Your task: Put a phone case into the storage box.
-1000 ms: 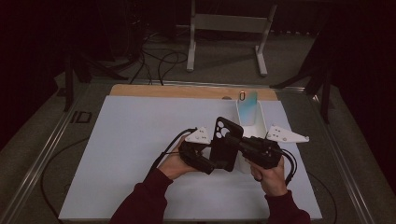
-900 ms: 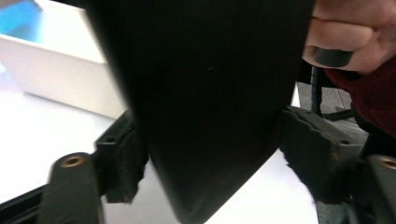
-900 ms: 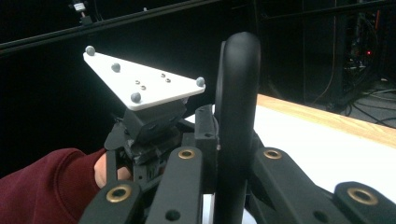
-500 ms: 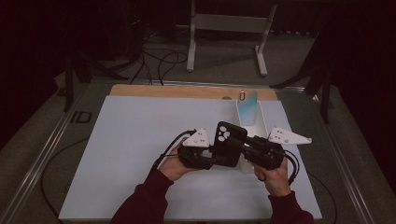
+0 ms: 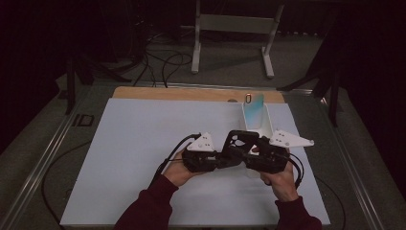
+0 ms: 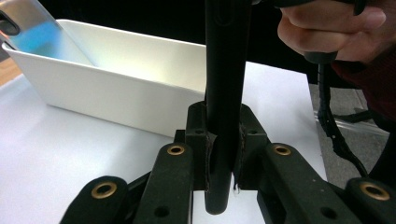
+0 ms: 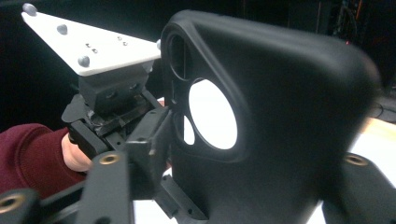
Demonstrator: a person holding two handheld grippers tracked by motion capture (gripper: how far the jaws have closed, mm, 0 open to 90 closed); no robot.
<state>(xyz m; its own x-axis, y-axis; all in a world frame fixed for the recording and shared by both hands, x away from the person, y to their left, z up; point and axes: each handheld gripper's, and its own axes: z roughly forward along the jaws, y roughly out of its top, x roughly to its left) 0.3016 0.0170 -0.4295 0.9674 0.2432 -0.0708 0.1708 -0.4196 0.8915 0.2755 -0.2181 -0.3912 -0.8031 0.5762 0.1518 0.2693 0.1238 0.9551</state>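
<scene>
With the left gripper (image 6: 223, 163) just clamping the black phone case (image 7: 261, 126) edge-on and the right gripper (image 5: 249, 152) just spreading open beside it, the case could twist free.

surface (image 5: 143, 143): pale sheet over it, wooden strip bare along far edge | on surface: white tray (image 5: 266, 125) at right far side, iridescent phone (image 5: 254, 106) leaning inside it
</scene>
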